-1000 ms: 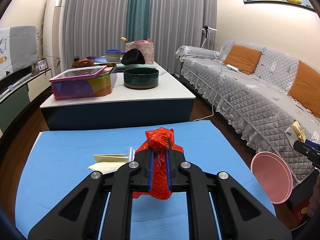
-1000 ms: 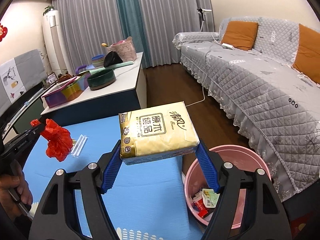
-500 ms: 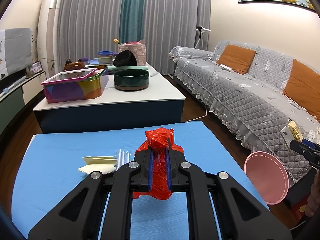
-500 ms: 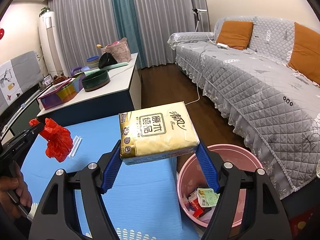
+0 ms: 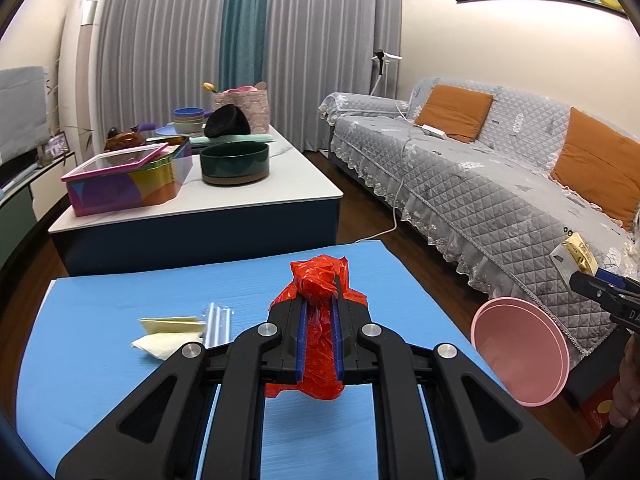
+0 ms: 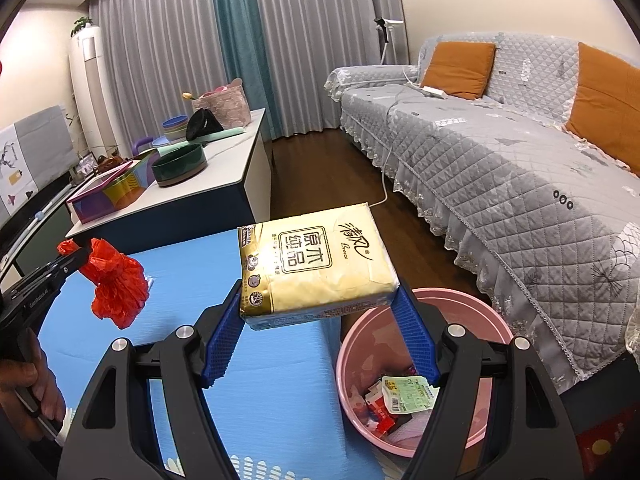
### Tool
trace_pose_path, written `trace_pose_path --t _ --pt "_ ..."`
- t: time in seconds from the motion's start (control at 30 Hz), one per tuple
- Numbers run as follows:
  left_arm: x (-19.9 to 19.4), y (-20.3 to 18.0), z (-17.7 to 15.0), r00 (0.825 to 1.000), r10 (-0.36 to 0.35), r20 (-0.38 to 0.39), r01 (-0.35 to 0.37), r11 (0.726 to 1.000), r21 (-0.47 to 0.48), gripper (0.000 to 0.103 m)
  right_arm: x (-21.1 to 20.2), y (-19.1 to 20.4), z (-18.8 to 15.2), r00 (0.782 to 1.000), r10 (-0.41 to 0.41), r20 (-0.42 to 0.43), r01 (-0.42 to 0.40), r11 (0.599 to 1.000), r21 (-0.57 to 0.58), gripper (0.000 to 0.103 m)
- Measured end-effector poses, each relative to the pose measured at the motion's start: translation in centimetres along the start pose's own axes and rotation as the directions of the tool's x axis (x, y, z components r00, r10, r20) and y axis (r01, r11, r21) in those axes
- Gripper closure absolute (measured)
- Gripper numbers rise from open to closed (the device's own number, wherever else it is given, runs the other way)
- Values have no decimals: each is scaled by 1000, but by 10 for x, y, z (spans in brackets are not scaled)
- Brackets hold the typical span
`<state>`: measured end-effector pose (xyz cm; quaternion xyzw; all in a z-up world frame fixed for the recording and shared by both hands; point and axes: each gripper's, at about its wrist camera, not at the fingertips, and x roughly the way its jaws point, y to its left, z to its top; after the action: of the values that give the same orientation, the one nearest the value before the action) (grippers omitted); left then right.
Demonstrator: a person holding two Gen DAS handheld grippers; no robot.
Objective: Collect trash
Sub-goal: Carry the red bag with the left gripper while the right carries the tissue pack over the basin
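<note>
My right gripper point(image 6: 320, 312) clamps a yellow plastic-wrapped tissue pack point(image 6: 314, 266) by its short ends, long axis crosswise, printed face up (beside the pink plastic bin point(image 6: 424, 376)). My left gripper point(image 5: 319, 312), nearly closed, pinches a crumpled red plastic bag point(image 5: 320, 320) above the blue mat point(image 5: 120, 312).

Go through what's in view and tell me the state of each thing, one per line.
left gripper: shut on the red plastic bag.
red plastic bag: crumpled, held above the blue mat.
right gripper: shut on the tissue pack.
tissue pack: gripped at its sides, lifted.
pink bin: upright, open, trash inside.
paper scraps: lying on the mat.
</note>
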<state>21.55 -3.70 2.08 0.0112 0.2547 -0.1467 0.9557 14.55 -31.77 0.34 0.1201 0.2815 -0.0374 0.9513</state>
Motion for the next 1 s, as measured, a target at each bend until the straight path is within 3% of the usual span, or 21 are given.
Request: trace_pose_path --t 1.0 --pt "16 -80 -2 989 -147 -7 147 985 93 93 -5 -44 -4 996 -91 -9 91 995 46 32"
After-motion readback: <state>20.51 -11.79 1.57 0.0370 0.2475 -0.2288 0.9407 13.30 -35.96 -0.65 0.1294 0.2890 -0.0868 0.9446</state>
